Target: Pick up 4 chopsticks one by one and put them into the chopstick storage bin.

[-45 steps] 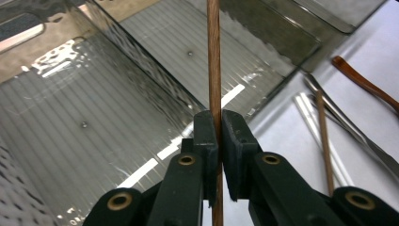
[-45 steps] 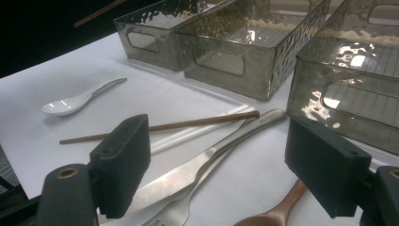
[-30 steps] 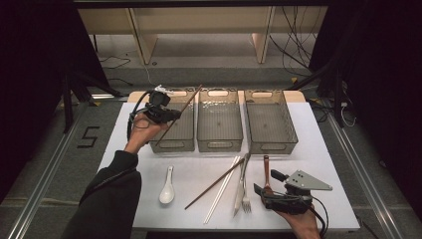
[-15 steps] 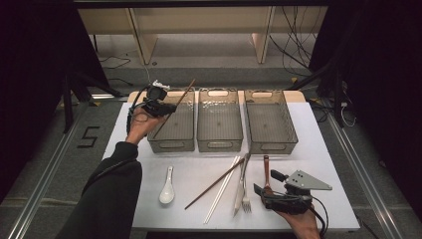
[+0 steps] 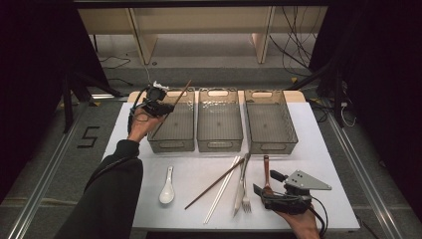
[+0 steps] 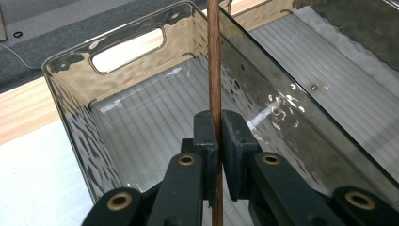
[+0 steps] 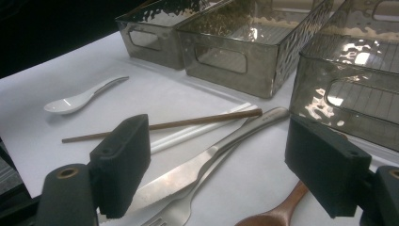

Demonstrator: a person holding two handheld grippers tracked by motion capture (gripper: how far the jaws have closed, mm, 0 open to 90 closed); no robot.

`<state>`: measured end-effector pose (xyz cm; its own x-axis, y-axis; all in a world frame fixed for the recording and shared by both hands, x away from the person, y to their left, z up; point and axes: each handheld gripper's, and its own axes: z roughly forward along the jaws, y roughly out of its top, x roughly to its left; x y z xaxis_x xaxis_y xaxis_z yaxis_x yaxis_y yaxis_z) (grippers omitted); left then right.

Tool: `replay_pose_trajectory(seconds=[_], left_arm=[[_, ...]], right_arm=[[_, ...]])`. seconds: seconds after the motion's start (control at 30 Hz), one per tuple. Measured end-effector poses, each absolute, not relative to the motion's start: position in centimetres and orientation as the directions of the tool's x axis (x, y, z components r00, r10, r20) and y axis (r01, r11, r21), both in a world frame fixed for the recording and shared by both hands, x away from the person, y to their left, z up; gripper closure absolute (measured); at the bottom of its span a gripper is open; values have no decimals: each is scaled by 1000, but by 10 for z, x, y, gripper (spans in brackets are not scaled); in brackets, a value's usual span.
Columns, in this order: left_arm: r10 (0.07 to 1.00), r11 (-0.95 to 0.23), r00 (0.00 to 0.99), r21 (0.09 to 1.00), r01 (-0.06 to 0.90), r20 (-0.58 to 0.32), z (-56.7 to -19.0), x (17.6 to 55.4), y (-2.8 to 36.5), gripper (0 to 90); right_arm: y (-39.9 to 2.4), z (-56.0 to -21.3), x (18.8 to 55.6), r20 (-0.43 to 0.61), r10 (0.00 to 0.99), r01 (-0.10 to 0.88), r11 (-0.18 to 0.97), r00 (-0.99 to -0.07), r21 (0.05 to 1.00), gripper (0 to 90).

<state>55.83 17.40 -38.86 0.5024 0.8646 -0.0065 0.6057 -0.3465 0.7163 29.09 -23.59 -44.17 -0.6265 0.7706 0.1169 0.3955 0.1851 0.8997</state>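
Left tool [image 6: 215,141] pinches thin brown wooden chopstick [image 6: 214,56] over clear grey plastic bin [image 5: 171,142] at desk's far-left | right tool [image 7: 235,165] open | I fear chopstick tips out, hitting rim.

A single large digit "5" [image 5: 88,137] is marked in black on the grey floor [image 5: 59,164] to the left of the worktop [image 5: 318,164], seen from the high view. No other text, label or brand can be read on anything else.
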Motion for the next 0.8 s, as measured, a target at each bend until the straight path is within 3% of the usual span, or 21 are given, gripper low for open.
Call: replay_pose_trajectory(seconds=[0.37,0.43,0.63,0.8], left_arm=[[893,-311,450,705,637,-12,-400,564,177,824],[903,-280,428,705,652,-37,-400,563,179,668],[883,-254,456,701,666,-113,-390,551,180,488],[847,-293,515,697,654,-128,-379,530,169,394]], right_arm=[[-236,-442,291,118,770,396,185,-627,899,235],[-236,-442,291,117,770,396,186,-627,899,235],[-236,-442,291,119,772,398,185,-625,898,235],[-236,-442,291,116,773,396,186,-624,899,235]])
